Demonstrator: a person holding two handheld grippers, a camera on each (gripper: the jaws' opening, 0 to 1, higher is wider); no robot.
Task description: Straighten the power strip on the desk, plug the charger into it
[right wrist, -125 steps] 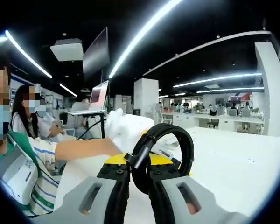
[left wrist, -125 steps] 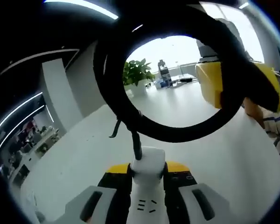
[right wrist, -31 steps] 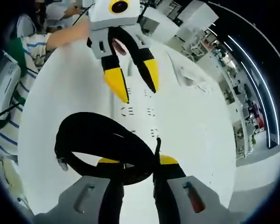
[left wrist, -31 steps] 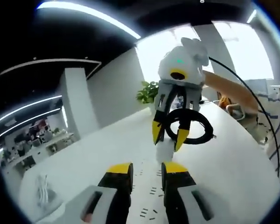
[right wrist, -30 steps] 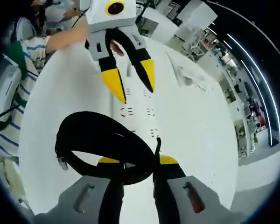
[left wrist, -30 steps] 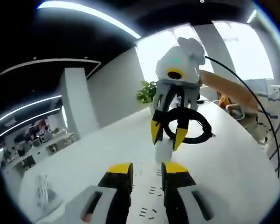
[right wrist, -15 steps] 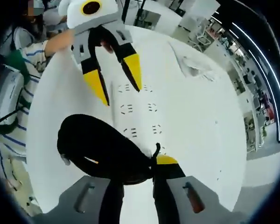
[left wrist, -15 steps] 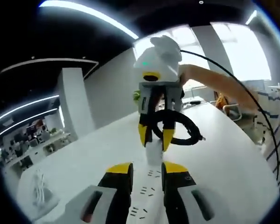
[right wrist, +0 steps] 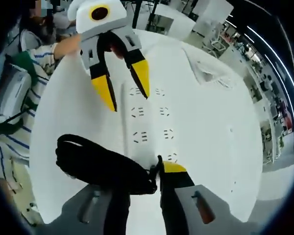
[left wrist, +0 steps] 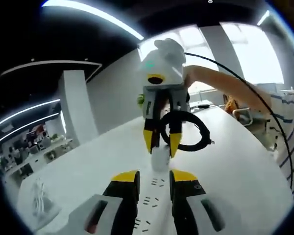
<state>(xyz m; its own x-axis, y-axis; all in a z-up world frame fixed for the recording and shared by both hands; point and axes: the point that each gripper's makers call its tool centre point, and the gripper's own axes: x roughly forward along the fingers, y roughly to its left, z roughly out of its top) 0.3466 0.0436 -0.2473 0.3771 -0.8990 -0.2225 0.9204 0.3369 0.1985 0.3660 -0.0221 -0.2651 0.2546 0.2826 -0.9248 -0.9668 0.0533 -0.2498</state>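
The white power strip [right wrist: 151, 122], with two rows of sockets, lies flat on the white desk [right wrist: 215, 147]. Its black cord is wound into a coil [right wrist: 98, 164], and my right gripper [right wrist: 142, 171] is shut on that coil just over the strip's near end. My left gripper [right wrist: 125, 90] hangs open above the strip's far end with only desk between its jaws. In the left gripper view the strip [left wrist: 154, 196] runs away between my left gripper's [left wrist: 154, 177] jaws toward the right gripper [left wrist: 160, 143] and the coil [left wrist: 191, 128].
A white bundle [left wrist: 39, 196] that looks like a charger with its lead lies on the desk; it lies beyond the strip [right wrist: 208, 73]. A person's arm [left wrist: 215, 83] reaches in behind the right gripper. A striped sleeve [right wrist: 19, 142] is at the desk edge.
About four seconds ago my left gripper was shut on the strip in the air; now the strip lies flat and that gripper is open. The coil has tipped flatter over the last second.
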